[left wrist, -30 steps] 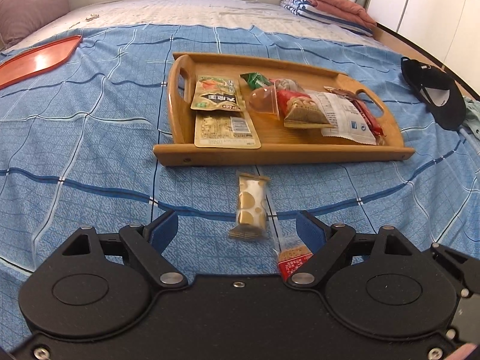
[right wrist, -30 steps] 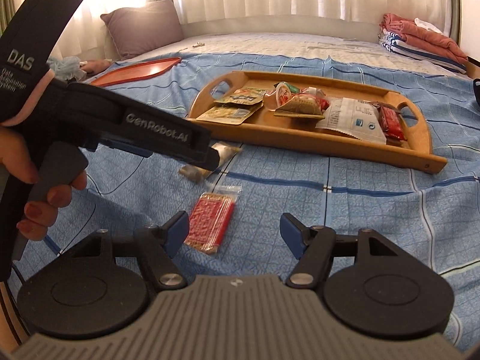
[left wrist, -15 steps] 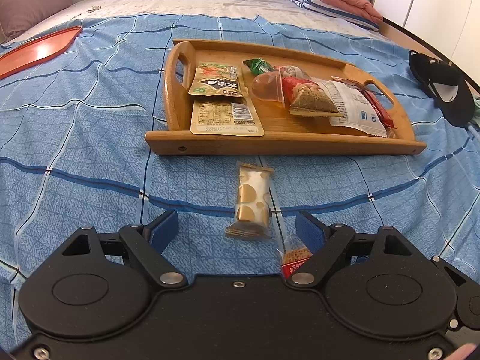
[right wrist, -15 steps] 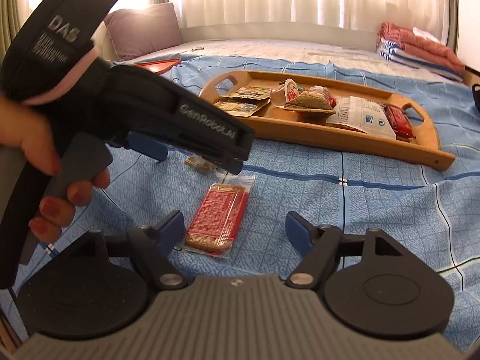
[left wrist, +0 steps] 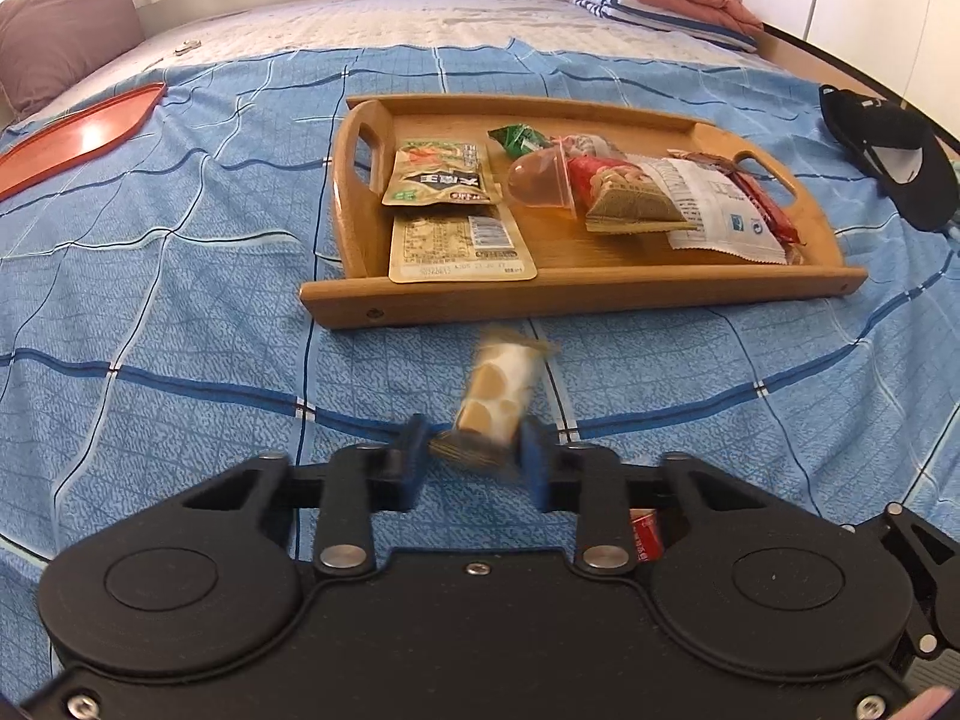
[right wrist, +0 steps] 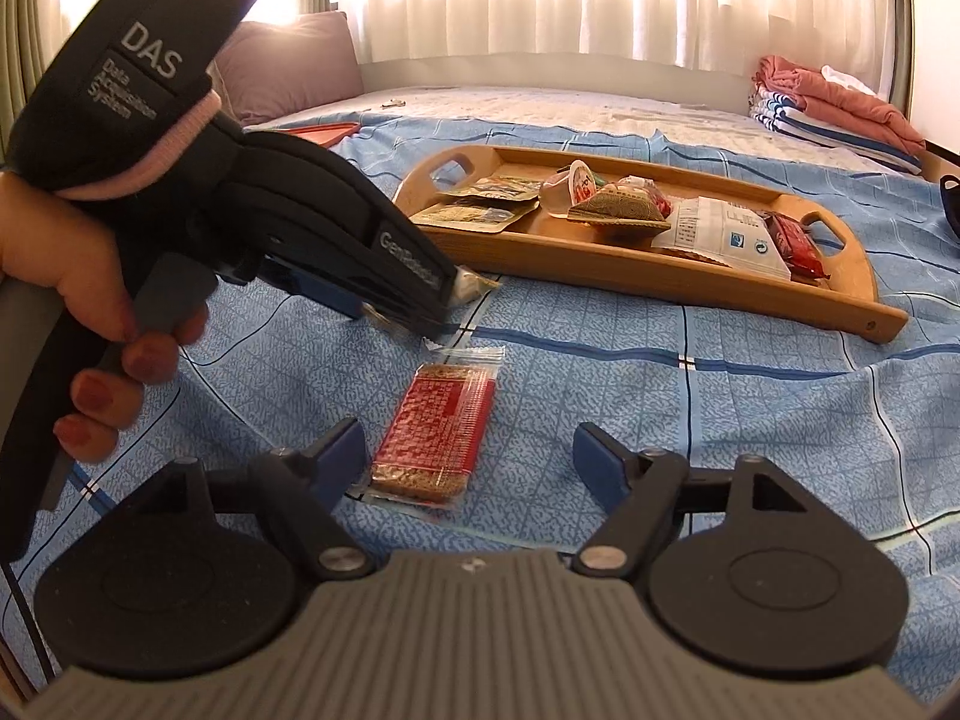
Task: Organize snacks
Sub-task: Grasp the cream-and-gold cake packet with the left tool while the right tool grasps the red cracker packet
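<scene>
A cream and tan biscuit pack (left wrist: 501,390) lies on the blue bedspread just in front of the wooden tray (left wrist: 540,300). My left gripper (left wrist: 474,456) is shut on its near end, and the pack looks blurred. The right wrist view shows the same left gripper (right wrist: 420,312) held by a hand, with the biscuit pack (right wrist: 474,285) sticking out of its tip. A red snack pack (right wrist: 441,426) lies flat between the fingers of my right gripper (right wrist: 471,456), close to the left finger. That gripper is open and its pads do not touch the pack. The tray (right wrist: 660,288) holds several snack packets.
An orange-red lid (left wrist: 78,132) lies at the far left of the bed. A black cap (left wrist: 888,162) sits to the right of the tray. Folded clothes (left wrist: 660,6) and a pillow (left wrist: 60,36) are at the back. The red pack (left wrist: 645,534) shows under my left gripper's right arm.
My left gripper's jaws have closed from wide apart onto the near end of the biscuit pack. The right gripper has come closer to the red pack, which now lies between its fingers.
</scene>
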Demonstrator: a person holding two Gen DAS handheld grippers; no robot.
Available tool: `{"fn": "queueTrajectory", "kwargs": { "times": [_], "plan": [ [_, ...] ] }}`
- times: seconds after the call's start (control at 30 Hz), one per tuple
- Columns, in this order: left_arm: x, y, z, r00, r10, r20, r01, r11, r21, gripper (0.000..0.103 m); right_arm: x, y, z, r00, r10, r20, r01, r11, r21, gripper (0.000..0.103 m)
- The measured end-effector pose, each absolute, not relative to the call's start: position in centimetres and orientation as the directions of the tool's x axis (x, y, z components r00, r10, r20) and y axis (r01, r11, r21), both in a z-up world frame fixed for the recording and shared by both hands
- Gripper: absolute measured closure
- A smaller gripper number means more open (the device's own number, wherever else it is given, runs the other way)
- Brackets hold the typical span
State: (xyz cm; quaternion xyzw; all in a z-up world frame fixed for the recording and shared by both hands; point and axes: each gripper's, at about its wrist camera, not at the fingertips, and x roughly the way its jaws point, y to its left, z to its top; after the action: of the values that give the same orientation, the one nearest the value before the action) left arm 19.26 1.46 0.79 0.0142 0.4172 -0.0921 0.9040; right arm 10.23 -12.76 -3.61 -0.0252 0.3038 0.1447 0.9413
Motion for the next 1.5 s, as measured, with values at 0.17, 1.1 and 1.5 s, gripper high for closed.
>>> {"fn": "queueTrajectory", "kwargs": {
  "times": [0.17, 1.1, 1.5],
  "plan": [
    [18.8, 2.1, 1.0, 0.637, -0.168, -0.752, 0.179, 0.981, -0.068, 0.076, 10.2, -12.8, -3.4, 0.774, 0.255, -0.579, -0.282, 0.958, 0.045, 0.03],
    [14.9, 2.3, -0.1, 0.737, -0.131, -0.663, 0.194, 0.981, 0.021, 0.056, 11.1, -14.0, -2.8, 0.806, 0.18, -0.563, -0.209, 0.978, 0.014, 0.044],
    [15.1, 2.4, -0.4, 0.75, -0.145, -0.645, 0.186, 0.982, -0.004, 0.074, 11.9, -14.4, -2.5, 0.793, 0.196, -0.576, -0.199, 0.978, 0.059, 0.062]
  ]
}}
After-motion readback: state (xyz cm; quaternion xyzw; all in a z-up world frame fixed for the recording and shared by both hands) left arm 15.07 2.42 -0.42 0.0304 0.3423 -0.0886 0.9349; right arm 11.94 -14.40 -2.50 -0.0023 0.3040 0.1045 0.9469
